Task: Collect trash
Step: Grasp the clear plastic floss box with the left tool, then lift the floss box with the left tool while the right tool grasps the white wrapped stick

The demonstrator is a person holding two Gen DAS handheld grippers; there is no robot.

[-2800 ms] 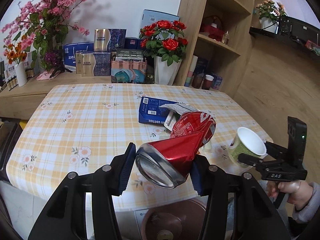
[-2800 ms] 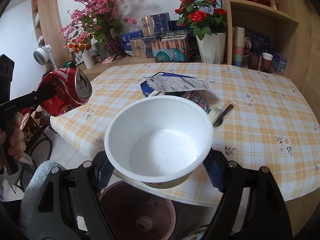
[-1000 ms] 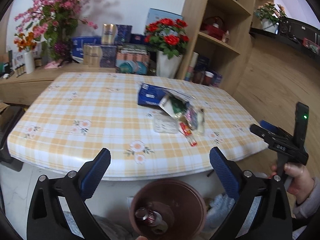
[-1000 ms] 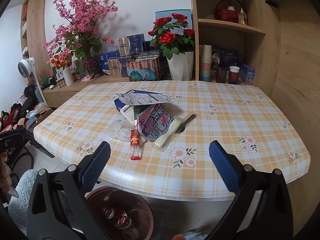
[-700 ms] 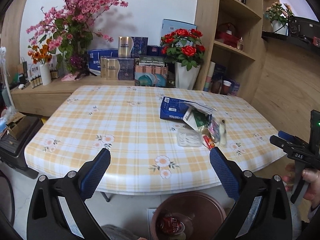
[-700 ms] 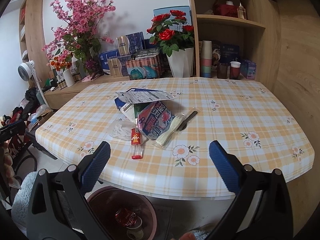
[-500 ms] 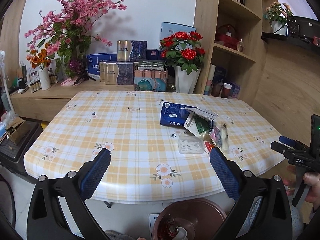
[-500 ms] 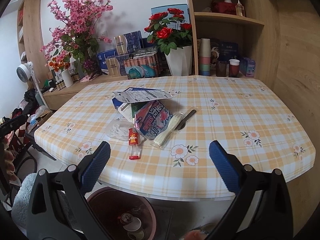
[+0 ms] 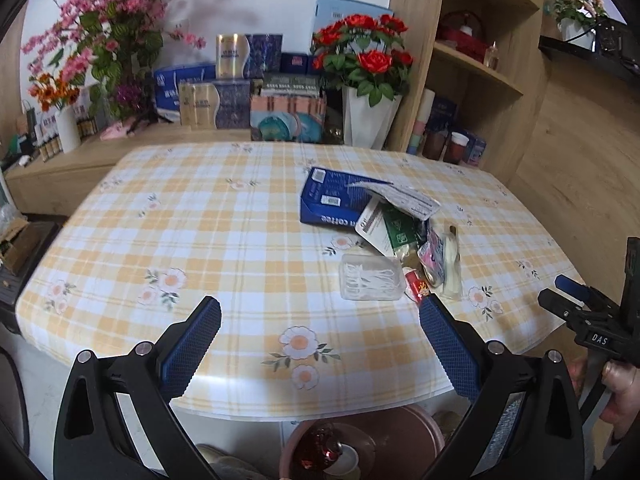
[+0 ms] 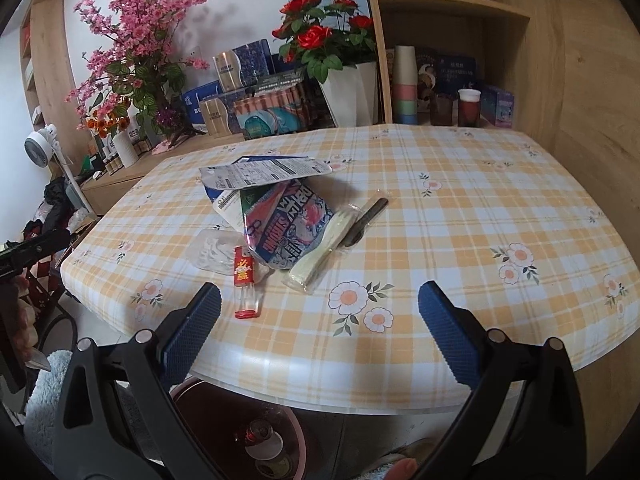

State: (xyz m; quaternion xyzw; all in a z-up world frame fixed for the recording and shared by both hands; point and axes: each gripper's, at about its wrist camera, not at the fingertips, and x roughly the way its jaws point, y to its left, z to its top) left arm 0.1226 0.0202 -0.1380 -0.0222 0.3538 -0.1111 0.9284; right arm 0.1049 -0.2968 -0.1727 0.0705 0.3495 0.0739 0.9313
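Note:
A pile of trash lies on the checked tablecloth (image 9: 224, 236): a blue coffee box (image 9: 332, 202), a grey foil wrapper (image 10: 260, 172), a pink-blue snack bag (image 10: 288, 222), a clear plastic box (image 9: 370, 282), a red lighter (image 10: 244, 280) and wrapped cutlery (image 10: 320, 252). Under the table's front edge stands a brown bin (image 9: 400, 436) holding the crushed red can (image 9: 318, 446) and the white cup (image 10: 264, 450). My left gripper (image 9: 320, 346) and right gripper (image 10: 318, 330) are both open and empty, in front of the table edge above the bin.
Boxes, a rose vase (image 9: 370, 120) and pink blossoms (image 9: 108, 36) stand behind the table. A wooden shelf unit (image 10: 452, 60) with cups is at the back right. A fan (image 10: 40, 146) and clutter stand at the left.
Both grippers let go of the can and the cup, which now lie in the bin. Both jaws opened wide and have moved up and closer to the table.

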